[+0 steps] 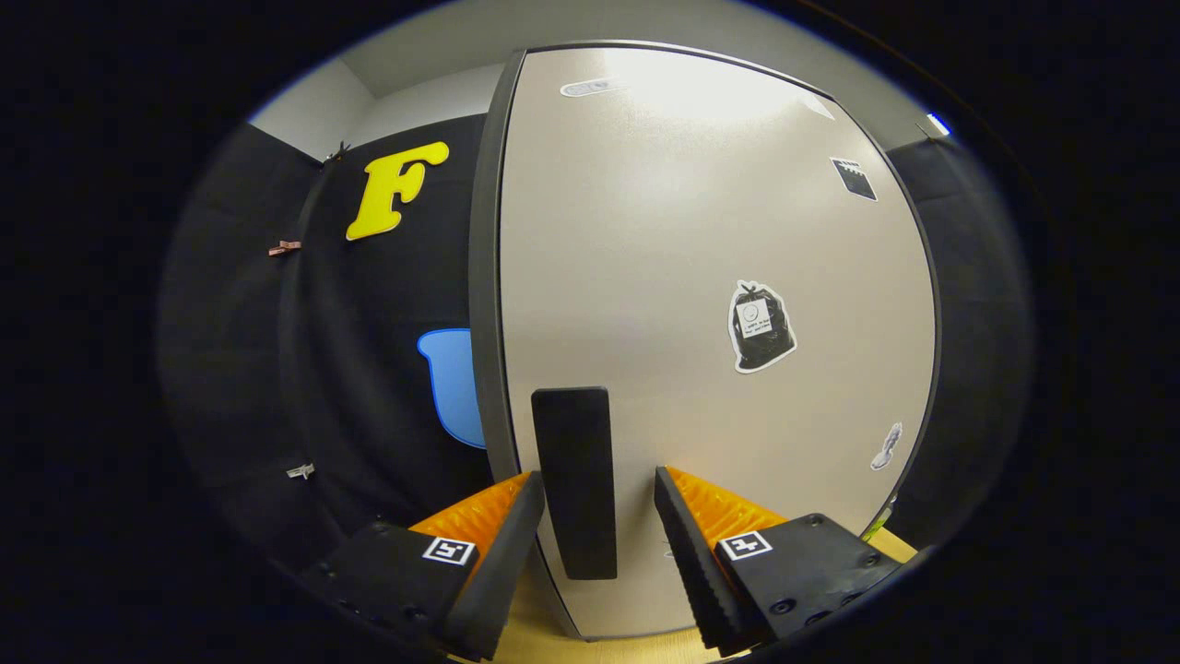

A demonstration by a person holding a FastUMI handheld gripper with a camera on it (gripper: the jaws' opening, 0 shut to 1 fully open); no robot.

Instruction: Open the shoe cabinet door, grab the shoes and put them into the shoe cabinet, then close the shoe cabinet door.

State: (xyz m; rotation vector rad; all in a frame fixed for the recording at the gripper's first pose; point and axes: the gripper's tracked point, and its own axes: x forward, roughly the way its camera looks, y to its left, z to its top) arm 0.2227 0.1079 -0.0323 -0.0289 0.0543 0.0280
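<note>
Claw (pixel 599 503) wide open, fingers (pixel 502 544) either side of the black upright bar handle (pixel 576 480) but not pressing it, gap on both sides, nothing gripped. Handle long axis vertical, lower end down between the fingertips, upper end reaching past them. It sits near the left edge of the pale beige shoe cabinet door (pixel 682 277), flat panel facing the claw, dark frame strip (pixel 484 277) down that edge. Door looks closed. Black bag-shaped sticker (pixel 761 326) right of the handle, small black square sticker (pixel 854 179) higher up. Light wood floor (pixel 535 627) under the door's bottom edge. Black cloth booth wall (pixel 369 387) left of cabinet, grey wall above
</note>
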